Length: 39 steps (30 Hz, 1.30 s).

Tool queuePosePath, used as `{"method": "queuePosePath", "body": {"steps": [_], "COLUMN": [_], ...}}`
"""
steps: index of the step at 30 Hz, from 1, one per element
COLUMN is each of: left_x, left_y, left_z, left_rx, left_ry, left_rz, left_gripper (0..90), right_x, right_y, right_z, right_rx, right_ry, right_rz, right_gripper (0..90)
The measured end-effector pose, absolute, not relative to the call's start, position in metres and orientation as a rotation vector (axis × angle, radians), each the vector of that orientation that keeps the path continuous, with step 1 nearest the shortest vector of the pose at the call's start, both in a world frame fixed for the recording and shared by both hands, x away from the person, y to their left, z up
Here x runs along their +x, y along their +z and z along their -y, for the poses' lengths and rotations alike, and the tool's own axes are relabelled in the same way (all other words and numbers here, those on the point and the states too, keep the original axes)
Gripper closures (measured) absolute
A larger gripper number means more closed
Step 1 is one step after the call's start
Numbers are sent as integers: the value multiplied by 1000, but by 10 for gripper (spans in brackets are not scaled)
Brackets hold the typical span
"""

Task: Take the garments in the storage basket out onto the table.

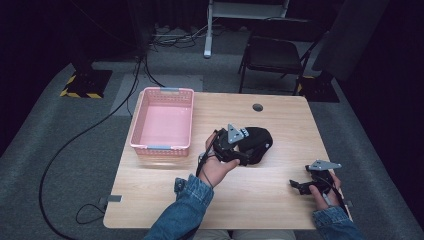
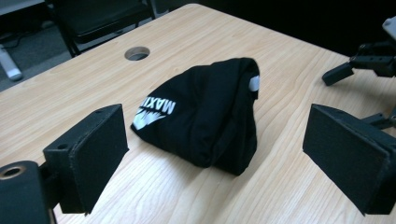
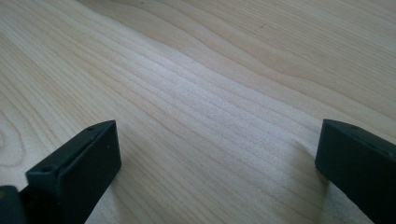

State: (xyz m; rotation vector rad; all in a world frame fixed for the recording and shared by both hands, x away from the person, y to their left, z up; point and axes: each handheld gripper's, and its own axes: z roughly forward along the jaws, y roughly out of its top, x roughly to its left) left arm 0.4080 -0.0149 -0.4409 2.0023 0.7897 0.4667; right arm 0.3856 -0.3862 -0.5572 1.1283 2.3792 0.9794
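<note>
A folded black garment (image 1: 256, 142) with white lettering lies bunched near the middle of the wooden table (image 1: 280, 115). In the left gripper view the same black garment (image 2: 210, 121) sits just ahead of my left gripper (image 2: 215, 161), whose jaws stand wide apart on either side of it without touching. From above, the left gripper (image 1: 239, 152) is at the garment's near left edge. My right gripper (image 1: 298, 186) rests low at the table's front right, open, with bare wood between its jaws; the right gripper (image 3: 217, 172) view shows the same.
An empty pink basket (image 1: 163, 146) stands at the table's back left. A round cable hole (image 1: 257, 107) sits near the far edge. A black folding chair (image 1: 275, 52) stands beyond the table. The other gripper (image 2: 369, 63) shows at the right in the left gripper view.
</note>
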Motion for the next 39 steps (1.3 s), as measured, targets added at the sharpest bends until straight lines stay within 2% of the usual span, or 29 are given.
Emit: {"method": "queuePosePath", "body": {"steps": [39], "left_x": [396], "left_y": [-454], "left_z": [-44], "left_rx": [1986], "left_ry": [485], "left_rz": [-890], "left_gripper": [65], "right_x": [385], "right_y": [-557], "right_z": [386], "right_rx": [1128], "right_ry": [979], "right_rz": [-2379], "right_gripper": [1]}}
